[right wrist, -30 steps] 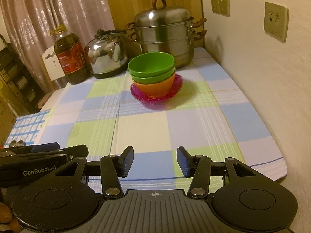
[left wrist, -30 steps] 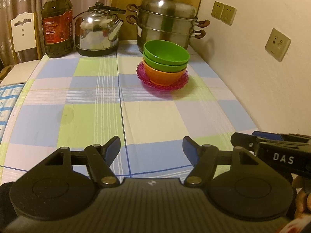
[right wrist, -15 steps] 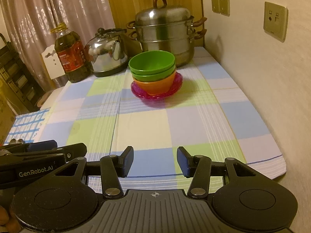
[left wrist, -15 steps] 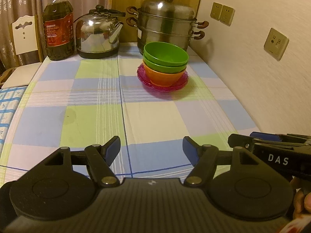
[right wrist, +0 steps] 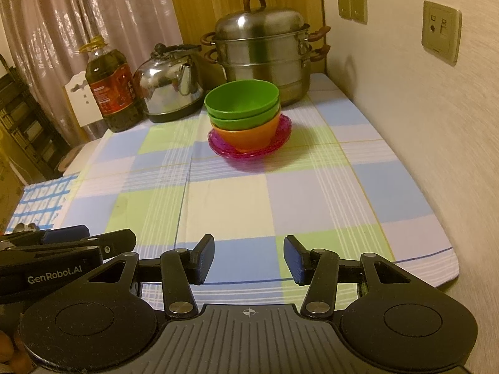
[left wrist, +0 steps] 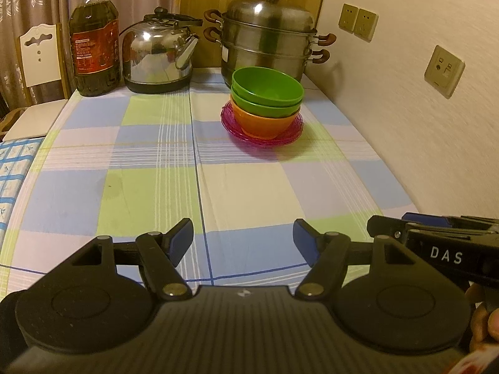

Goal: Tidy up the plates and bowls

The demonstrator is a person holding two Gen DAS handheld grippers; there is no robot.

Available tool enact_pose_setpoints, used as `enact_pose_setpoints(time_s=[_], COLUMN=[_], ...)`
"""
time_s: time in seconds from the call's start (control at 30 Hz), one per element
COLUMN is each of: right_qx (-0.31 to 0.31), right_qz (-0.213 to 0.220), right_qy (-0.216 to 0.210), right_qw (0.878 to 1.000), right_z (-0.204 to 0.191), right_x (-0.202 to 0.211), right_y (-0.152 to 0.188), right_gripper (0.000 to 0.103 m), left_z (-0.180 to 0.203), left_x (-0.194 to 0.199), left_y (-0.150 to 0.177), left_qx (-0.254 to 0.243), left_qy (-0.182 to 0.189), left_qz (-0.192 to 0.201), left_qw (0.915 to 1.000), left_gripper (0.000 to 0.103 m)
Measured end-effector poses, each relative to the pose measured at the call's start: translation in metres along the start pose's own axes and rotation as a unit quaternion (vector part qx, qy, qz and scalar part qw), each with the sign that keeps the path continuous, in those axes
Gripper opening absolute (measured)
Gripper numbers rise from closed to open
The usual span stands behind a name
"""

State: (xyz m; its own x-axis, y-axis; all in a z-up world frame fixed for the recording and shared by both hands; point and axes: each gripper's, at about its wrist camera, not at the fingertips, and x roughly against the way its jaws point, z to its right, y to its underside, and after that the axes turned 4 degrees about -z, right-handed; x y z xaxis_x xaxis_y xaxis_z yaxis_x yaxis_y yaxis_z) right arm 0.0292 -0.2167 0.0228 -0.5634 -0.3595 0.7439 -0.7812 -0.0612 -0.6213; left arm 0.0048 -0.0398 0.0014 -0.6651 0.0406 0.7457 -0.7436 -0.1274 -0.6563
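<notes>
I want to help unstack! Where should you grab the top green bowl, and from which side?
Probably pinch the top green bowl by its near rim, one finger inside and one outside, coming from above on the open table side. Its rim stands clear above the second green bowl, while the steamer pot crowds the back.

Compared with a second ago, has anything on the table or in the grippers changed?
Nothing visibly changed. The green and orange bowls sit stacked on the pink plate as before, and the left gripper and right gripper hang over the near edge with jaws open and empty, just as earlier.
</notes>
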Motion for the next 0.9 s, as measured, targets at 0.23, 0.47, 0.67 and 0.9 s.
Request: enact_pose_setpoints(time_s=[0.23,0.47,0.67,0.9], right_qx=[0.0,0.0,0.0,-0.001], right_qz=[0.0,0.0,0.0,0.0], right_qy=[0.0,0.0,0.0,0.0], right_qw=[1.0,1.0,1.0,1.0], right_z=[0.0003,0.0,0.0005,0.001], right_x=[0.0002,0.0,-0.0002,-0.0002], right_y=[-0.0002,-0.0003,-0.0006,-0.0008], right_gripper=[0.05,0.05,0.05,0.05], left_z=[0.0,0.0005,-0.0001,0.0], left_x=[0.0006,0.001,0.0007,0.0004], left_y=[-0.0015,-0.0024,-0.0029,-0.0026], left_qx=[-0.001,-0.003,-0.002,-0.003], left_qy=[0.002,0.001,0.003,0.003], left_qz=[0.001,0.001,0.0,0.0], left_qw=[1.0,1.0,1.0,1.0], left_gripper=[0.068,0.068,0.068,0.068])
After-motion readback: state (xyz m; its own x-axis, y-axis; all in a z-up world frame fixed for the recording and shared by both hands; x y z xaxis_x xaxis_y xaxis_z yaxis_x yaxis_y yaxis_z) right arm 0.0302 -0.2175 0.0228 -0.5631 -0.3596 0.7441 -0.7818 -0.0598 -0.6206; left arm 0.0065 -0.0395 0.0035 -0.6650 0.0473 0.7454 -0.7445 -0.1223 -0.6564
